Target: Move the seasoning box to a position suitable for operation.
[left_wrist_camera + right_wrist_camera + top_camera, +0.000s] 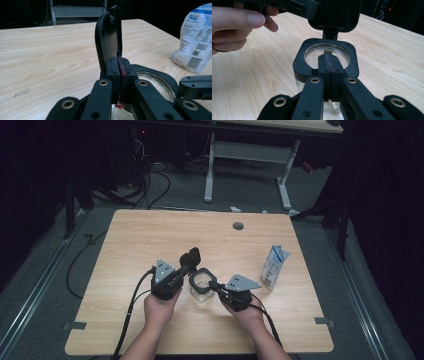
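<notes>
A clear jar (201,292) with a black square rim (299,62) stands at the table's near middle, and its hinged black lid (191,256) is flipped upright. My left gripper (188,268) reaches in from the left. Its jaws (119,61) are closed together on the thin edge of the lid (107,37). My right gripper (216,286) comes in from the right, shut, and its jaws (329,58) lie over the near side of the rim with their tips above the jar's open mouth. I cannot tell whether they pinch the rim. The lid (334,15) stands behind the mouth.
A white and blue pouch (274,266) stands upright to the right of the jar, close to the table's right edge. A round cable hole (238,226) sits near the far edge. A scrap of clear tape (22,92) lies on the wood. Another table's legs (285,185) stand beyond.
</notes>
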The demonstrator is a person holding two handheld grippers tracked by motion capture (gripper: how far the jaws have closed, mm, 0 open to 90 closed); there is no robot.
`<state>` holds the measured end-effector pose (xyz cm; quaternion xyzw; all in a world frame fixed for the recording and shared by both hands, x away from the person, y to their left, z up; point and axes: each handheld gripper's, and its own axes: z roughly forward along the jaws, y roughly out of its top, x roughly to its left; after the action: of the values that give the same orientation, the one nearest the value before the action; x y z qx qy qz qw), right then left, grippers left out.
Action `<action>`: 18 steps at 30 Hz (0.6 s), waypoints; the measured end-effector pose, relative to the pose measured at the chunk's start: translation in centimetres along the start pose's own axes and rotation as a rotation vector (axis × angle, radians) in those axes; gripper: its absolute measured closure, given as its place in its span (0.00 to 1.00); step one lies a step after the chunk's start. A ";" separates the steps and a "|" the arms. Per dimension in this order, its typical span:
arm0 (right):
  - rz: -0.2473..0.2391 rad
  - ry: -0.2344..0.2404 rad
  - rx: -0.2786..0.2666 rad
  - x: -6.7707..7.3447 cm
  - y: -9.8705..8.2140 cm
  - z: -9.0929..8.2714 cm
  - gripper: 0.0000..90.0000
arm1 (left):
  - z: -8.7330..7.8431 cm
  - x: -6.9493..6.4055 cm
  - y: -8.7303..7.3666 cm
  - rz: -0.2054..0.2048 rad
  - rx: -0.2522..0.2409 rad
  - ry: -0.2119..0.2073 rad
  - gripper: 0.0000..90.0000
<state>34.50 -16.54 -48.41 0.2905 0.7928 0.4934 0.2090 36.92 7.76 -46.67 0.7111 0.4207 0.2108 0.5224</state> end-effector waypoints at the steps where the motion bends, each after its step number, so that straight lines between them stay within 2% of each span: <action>1: 0.000 0.001 0.002 0.0 0.0 0.0 1.00 | 0.0 0.0 0.0 0.000 0.000 0.000 0.98; 4: -0.003 -0.001 0.001 0.0 0.0 0.0 1.00 | -0.2 -0.1 -0.1 0.003 0.002 -0.006 0.97; 8: 0.001 -0.001 0.006 0.0 0.1 -0.1 0.99 | -0.8 -0.4 -0.6 0.035 0.013 -0.013 0.96; 11: 0.016 -0.008 -0.024 -0.2 0.4 -0.8 0.96 | -1.4 0.0 -1.5 0.048 0.028 -0.013 0.95; 13: 0.017 -0.017 -0.037 -0.5 0.6 -1.3 0.95 | -1.8 0.4 -2.4 0.061 0.063 -0.016 0.94; 15: 0.021 -0.031 -0.038 -0.7 0.6 -1.6 0.94 | -2.2 1.0 -3.5 0.092 0.103 0.002 0.92; 18: 0.029 -0.052 -0.021 -1.1 0.2 -1.7 0.91 | -2.9 1.9 -4.5 0.101 0.134 0.015 0.89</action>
<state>34.31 -18.32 -47.45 0.3126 0.7775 0.4969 0.2255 34.11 11.40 -50.05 0.7632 0.4012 0.2135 0.4593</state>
